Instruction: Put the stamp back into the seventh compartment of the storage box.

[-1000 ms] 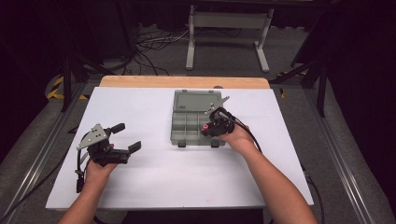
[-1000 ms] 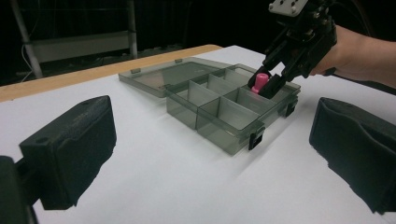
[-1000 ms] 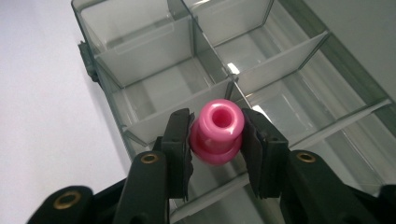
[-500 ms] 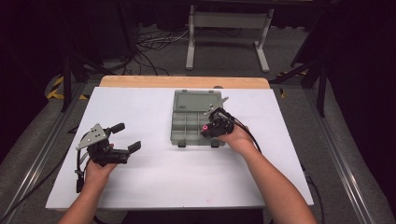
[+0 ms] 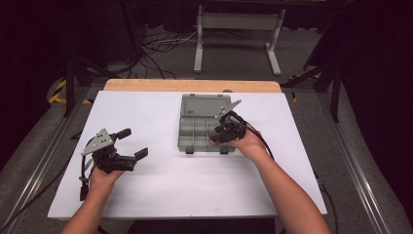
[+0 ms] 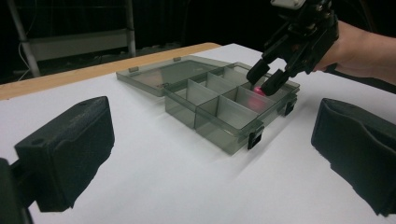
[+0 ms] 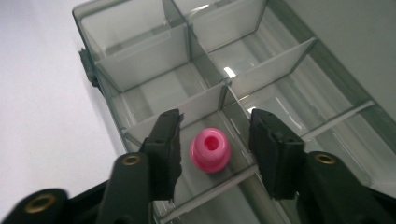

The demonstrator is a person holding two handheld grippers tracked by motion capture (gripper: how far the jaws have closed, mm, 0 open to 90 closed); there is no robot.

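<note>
Now the right hand-held gripper (image 7: 212, 140) has just spread its jaws off the pink bead (image 7: 210, 150), which sits loose in the organizer box (image 5: 195, 144) compartment at mid-frame, so placement looks done; left hand-held gripper (image 5: 127, 143) idles open.

A white-topped table (image 5: 160, 175) (a bare wooden strip shows along its far edge) carries a grey compartment box (image 5: 197, 136), its lid (image 5: 204, 106) lying open flat on the far side

1 compartment box (image 5: 202, 127), 1 pink bead (image 7: 210, 149), 2 grippers.
</note>
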